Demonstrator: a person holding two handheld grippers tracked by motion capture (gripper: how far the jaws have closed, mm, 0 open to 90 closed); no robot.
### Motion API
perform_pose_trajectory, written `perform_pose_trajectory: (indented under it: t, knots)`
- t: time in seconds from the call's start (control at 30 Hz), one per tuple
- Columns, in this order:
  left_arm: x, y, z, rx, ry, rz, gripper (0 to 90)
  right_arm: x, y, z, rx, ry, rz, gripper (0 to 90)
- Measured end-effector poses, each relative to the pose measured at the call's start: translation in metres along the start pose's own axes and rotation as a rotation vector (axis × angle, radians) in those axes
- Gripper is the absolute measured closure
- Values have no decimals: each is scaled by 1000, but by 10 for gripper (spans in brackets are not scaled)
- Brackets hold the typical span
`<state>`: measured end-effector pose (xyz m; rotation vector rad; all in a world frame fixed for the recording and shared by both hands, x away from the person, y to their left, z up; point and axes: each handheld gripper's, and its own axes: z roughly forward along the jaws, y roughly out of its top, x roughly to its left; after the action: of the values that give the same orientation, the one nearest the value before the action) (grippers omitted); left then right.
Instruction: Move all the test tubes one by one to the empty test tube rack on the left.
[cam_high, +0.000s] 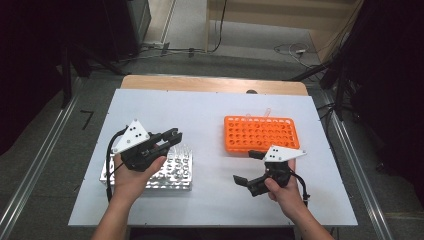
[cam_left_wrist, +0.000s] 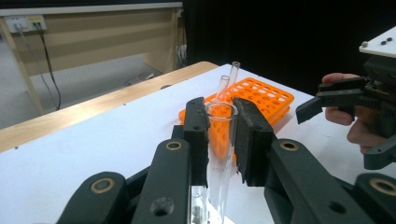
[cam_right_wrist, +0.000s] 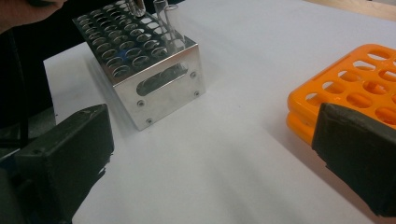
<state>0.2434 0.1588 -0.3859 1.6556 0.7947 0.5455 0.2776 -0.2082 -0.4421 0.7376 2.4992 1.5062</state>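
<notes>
The left gripper's (cam_left_wrist: 219, 135) fingers clench a glass tube (cam_left_wrist: 219, 140) above the metal rack (cam_high: 172, 172), not yet carried to the orange rack (cam_high: 260, 134), where two tubes (cam_left_wrist: 229, 81) stand; the right gripper (cam_high: 250, 167) waits released.

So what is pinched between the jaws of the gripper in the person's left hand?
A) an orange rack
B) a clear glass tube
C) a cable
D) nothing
B: in the left gripper view the left gripper has its black pads closed on a clear glass tube, standing upright between them.

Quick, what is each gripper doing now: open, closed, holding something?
Left gripper: closed on a clear glass test tube.
Right gripper: open, holding nothing.
</notes>
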Motion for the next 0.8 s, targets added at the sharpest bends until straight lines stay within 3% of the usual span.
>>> perform_pose_trajectory:
  t: [0.53, 0.8]
  knots:
    - [23, -13, -7, -5, 78, -57, 765, -3, -1, 0, 6, -3, 8, 0]
    - [27, -23, 1, 11, 126, -51, 765, -3, -1, -1, 6, -4, 6, 0]
